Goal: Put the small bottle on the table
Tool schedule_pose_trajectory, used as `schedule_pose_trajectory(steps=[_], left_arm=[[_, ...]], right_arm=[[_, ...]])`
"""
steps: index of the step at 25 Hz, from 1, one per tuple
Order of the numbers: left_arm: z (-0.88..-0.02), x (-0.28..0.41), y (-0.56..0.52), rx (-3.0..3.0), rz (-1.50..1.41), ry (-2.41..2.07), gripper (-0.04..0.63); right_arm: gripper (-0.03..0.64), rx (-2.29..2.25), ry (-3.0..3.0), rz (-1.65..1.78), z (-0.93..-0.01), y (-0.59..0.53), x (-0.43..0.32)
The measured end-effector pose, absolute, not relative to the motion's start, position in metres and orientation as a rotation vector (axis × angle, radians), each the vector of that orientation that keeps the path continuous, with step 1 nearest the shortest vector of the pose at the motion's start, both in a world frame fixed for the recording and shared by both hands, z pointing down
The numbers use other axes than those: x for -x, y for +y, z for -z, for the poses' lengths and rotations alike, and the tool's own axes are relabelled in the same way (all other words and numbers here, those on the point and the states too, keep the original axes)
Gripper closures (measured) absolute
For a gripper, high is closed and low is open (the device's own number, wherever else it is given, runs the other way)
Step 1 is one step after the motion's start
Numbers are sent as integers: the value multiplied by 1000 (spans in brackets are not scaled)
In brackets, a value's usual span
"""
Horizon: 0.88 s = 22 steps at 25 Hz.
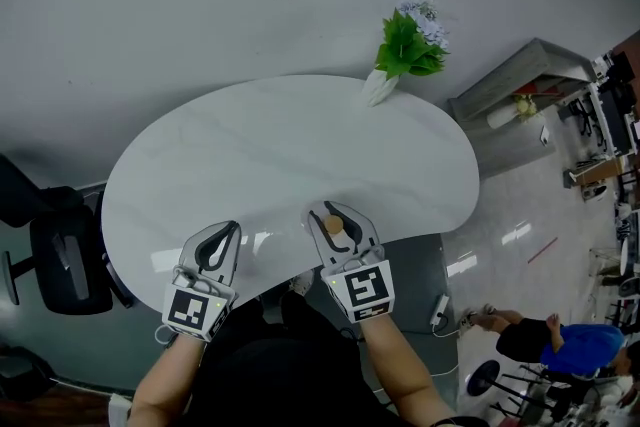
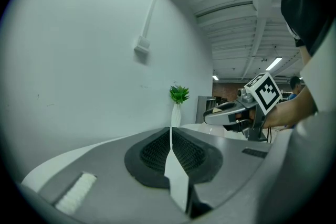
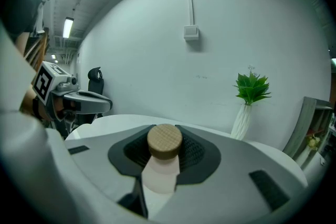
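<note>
Right tongs (image 1: 333, 212) reach low over the tabletop (image 1: 280, 145), clamped on the bottle (image 3: 162, 161) (cork up); left tongs (image 1: 228, 229) together.

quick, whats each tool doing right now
left tool: closed, empty
right tool: closed on the small bottle

vase (image 1: 379, 87) on table (image 1: 280, 145), far edge, chair (image 1: 60, 260) left
</note>
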<state>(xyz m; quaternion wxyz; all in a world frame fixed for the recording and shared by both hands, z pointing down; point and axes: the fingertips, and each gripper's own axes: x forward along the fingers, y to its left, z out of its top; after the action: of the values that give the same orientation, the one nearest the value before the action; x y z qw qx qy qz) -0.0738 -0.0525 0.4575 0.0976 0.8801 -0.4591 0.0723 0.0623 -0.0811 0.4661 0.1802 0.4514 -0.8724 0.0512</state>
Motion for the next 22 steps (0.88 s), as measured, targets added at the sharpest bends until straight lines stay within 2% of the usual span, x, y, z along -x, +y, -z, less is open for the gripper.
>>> schedule_pose_trajectory(steps=[22], left_arm=[[-461, 75, -51, -2544, -274, -1433, 581]], right_arm=[[515, -1203, -2452, -157, -521, -130, -63]])
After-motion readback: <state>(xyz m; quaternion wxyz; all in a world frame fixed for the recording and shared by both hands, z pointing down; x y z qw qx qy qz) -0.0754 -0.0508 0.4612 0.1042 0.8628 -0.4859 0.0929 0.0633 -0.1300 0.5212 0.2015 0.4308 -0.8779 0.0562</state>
